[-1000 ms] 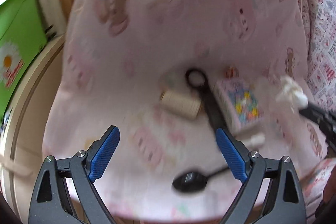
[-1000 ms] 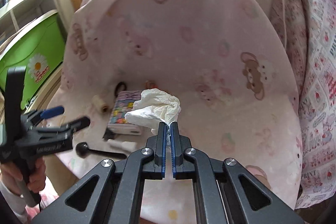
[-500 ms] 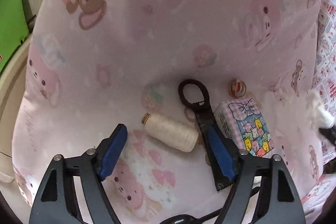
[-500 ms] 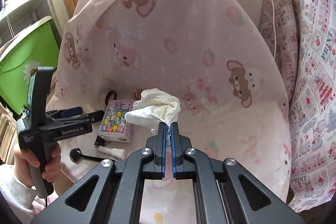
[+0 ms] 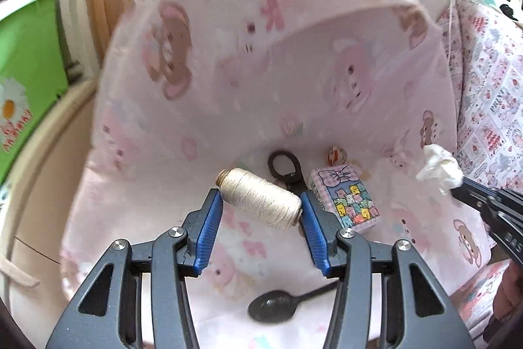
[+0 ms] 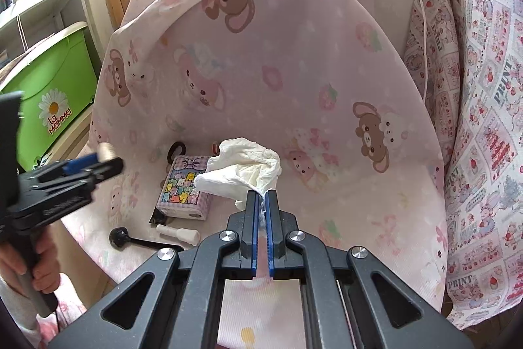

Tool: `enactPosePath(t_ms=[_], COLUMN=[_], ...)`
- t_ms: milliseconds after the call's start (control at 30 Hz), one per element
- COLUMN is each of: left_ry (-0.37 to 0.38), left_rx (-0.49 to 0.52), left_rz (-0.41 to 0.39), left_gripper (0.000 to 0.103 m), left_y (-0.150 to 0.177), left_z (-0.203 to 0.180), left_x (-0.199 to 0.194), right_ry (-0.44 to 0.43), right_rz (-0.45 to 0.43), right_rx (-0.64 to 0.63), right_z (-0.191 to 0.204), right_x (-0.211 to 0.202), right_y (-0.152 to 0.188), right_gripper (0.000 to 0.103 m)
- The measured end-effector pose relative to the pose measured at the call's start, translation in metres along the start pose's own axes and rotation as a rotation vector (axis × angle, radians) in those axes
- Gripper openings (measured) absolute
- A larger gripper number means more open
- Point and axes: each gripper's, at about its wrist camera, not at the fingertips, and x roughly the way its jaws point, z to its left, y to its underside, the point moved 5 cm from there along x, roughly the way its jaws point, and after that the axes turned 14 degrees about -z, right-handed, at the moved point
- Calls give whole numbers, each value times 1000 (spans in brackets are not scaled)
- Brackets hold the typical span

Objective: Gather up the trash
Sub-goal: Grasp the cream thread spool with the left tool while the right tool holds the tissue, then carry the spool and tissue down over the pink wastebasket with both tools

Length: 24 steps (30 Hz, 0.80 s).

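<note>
A green storage box (image 6: 55,87) at the left edge of the right wrist view carries a white daisy with the words "LA MAMMA" in pink beneath it. At the right edge of that view, a patterned fabric (image 6: 483,107) with strawberry and cake motifs repeats the word "PRINT" in grey capitals, readable at the middle right and lower right. Other lettering is too blurred to read.

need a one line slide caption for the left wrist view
Left gripper closes around a cream thread spool on the pink cartoon-print sheet, while the right gripper holds a crumpled tissue.
</note>
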Motion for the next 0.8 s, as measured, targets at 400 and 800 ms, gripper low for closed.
enactPosePath(t_ms=[400, 800], left_ry=[-29, 54], left_rx=[-16, -77], left_rz=[-60, -101], left_gripper=[48, 48], left_y=[4, 6], left_z=[19, 20], left_x=[-48, -93], right_ry=[-20, -109], right_rz=[-20, -28], right_rx=[-7, 45], right_z=[8, 17], right_x=[-12, -26], right_y=[0, -1], right_gripper=[5, 5])
